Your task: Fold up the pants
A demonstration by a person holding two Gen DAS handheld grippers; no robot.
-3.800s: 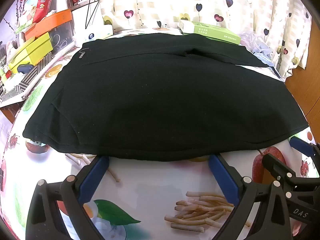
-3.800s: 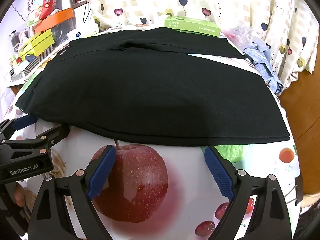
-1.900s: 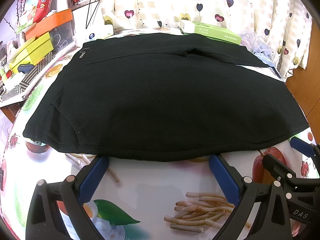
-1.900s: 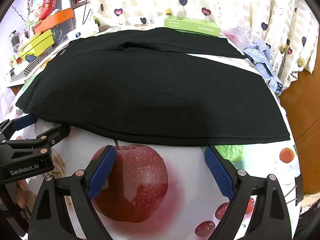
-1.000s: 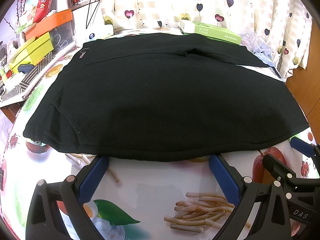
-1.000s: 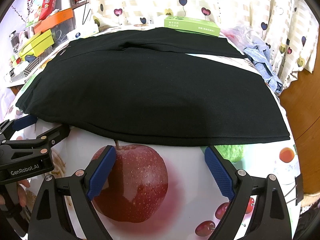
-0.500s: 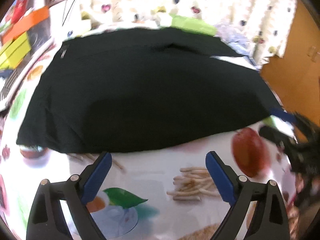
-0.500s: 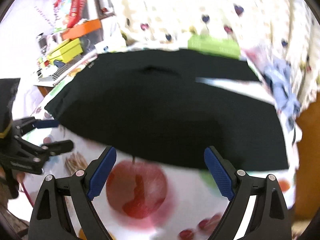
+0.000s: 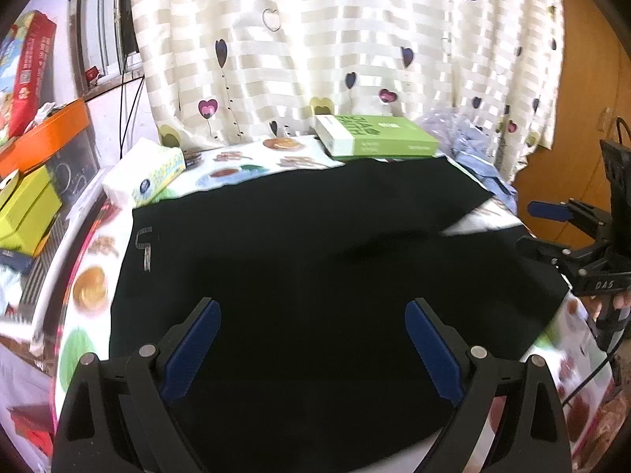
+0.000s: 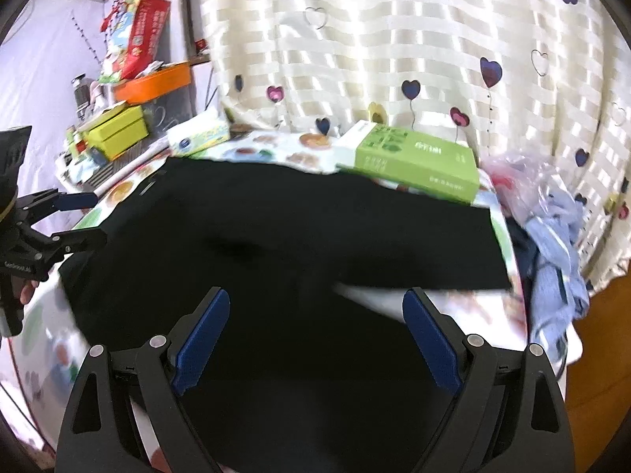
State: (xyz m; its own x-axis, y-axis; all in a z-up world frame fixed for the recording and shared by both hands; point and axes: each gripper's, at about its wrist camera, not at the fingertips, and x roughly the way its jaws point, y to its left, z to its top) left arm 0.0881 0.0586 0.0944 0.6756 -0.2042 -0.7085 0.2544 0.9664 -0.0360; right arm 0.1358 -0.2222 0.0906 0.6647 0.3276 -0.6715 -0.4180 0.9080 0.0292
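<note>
**Grippers Lifted Over Pants, First Fold Not Yet Begun**

Spread flat across the fruit-print tablecloth: black pants, legs running off toward the right-hand side, a strip of cloth showing between them in the right wrist view. Behind them, a heart-patterned curtain, a green box just beside the far edge of the fabric, a tissue pack at the far left corner.

Raised and carried forward within the last half second: both tools, formerly parked low at the near hem over bare tablecloth, now hovering above the garment itself. Left gripper spread wide, nothing between its blue pads; right gripper equally wide and empty. Judged from this: end of the waiting pose, start of the reach for a grasp, with folding itself still entirely ahead.

Hard to read: motion blur over the crotch seam and inner leg edges, black fabric swallowing any creases. Near hem hidden under the gripper bodies in both views. Height above the cloth impossible to tell. Small pale label near the waistband, illegible.
</note>
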